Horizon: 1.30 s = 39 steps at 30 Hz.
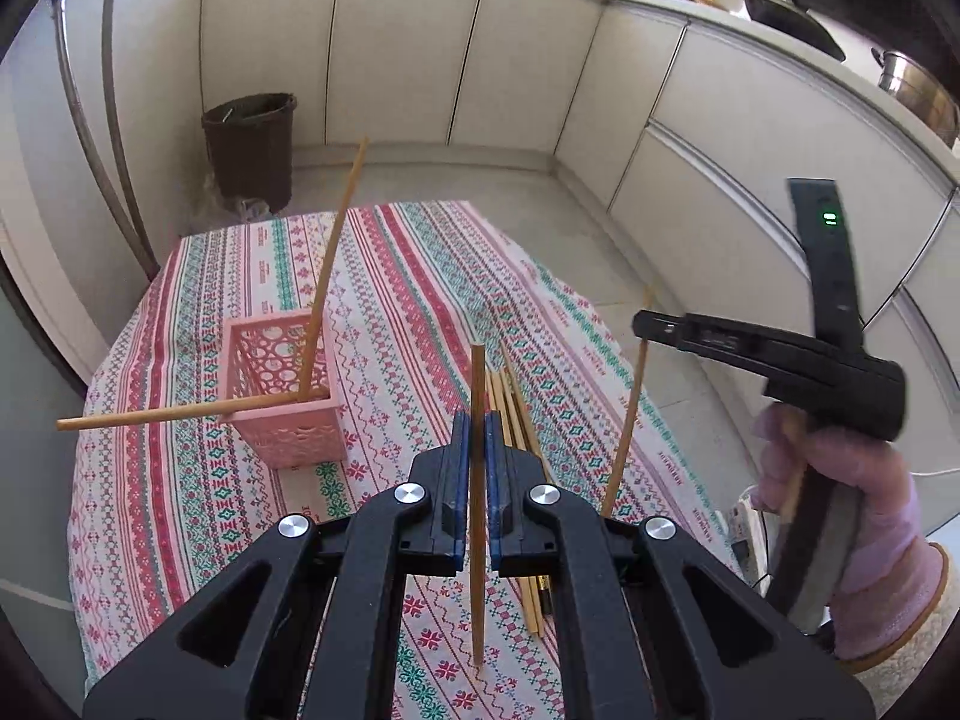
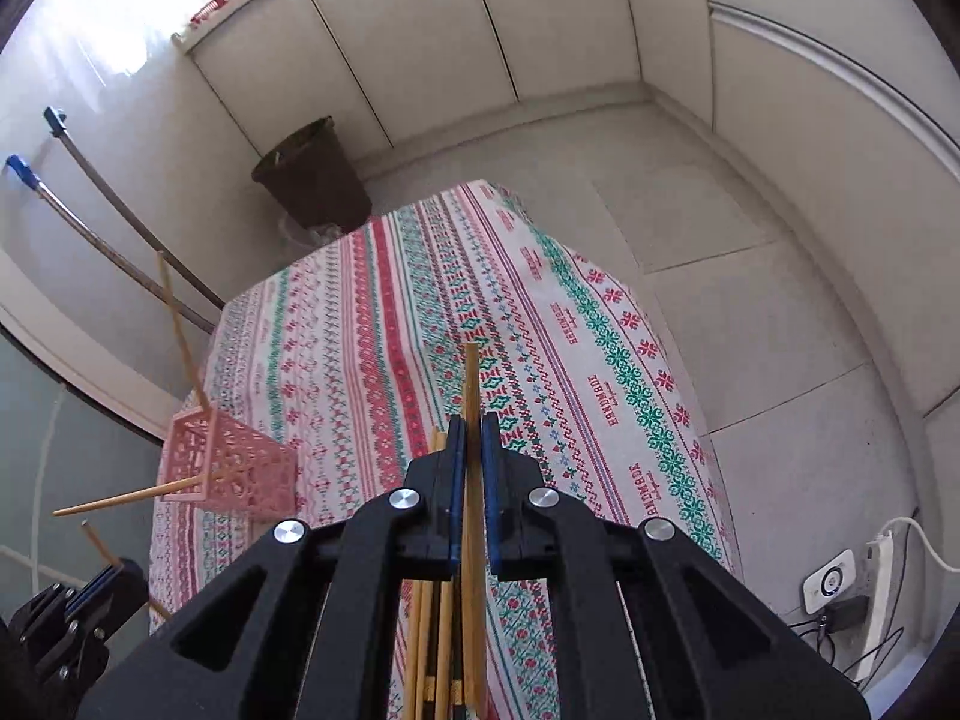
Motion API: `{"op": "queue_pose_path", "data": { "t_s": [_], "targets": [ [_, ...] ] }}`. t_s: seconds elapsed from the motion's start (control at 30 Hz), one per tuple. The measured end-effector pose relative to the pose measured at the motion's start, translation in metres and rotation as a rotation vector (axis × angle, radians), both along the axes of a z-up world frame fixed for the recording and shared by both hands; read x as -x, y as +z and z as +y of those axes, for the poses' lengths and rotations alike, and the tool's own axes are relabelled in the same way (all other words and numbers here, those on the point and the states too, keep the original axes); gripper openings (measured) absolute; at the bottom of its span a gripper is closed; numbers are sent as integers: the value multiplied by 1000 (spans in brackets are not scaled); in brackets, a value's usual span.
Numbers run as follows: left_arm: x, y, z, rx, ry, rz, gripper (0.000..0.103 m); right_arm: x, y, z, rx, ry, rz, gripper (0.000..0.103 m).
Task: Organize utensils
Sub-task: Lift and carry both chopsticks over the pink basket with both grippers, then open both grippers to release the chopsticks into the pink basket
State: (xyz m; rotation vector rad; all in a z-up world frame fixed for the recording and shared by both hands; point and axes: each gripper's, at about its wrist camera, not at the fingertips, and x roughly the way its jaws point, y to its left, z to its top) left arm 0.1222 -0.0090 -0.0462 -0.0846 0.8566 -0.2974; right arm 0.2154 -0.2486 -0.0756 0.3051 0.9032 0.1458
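Left wrist: pink basket (image 1: 288, 396) holds two chopsticks (image 1: 327, 276).

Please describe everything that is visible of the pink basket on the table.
The pink basket is a small square holder, apparently plastic, with walls pierced by round openwork holes and a solid rim. It stands upright with its top open on the patterned tablecloth, towards the table's left side in the left wrist view. Two wooden chopsticks are in it: one leans steeply up out of the opening, the other lies nearly level across the rim and sticks out to the left. Neither gripper touches it.
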Motion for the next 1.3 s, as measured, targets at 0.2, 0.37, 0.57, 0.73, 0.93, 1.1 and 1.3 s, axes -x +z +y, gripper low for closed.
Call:
{"op": "queue_pose_path", "data": {
  "t_s": [0.2, 0.37, 0.57, 0.73, 0.93, 1.1, 1.3],
  "targets": [
    [21, 29, 17, 35, -13, -71, 4, 45, 55, 7, -8, 64, -138, 5],
    [29, 62, 37, 67, 28, -128, 4, 71, 94, 13, -8, 84, -236, 5],
    [23, 104, 68, 136, 120, -224, 4, 71, 143, 18, -59, 66, -343, 5],
    [19, 131, 90, 152, 210, -303, 4, 71, 177, 36, -81, 110, -411, 6],
    [-4, 142, 110, 180, 296, -340, 4, 62, 193, 58, -120, 171, -439, 6],
    [-37, 119, 128, 185, 367, -266, 20, 50, 186, 75, -133, 203, -415, 6],
    [-36, 93, 170, 260, 525, -186, 25, 35, 168, 93, -119, 226, -374, 6]
  ]
}}
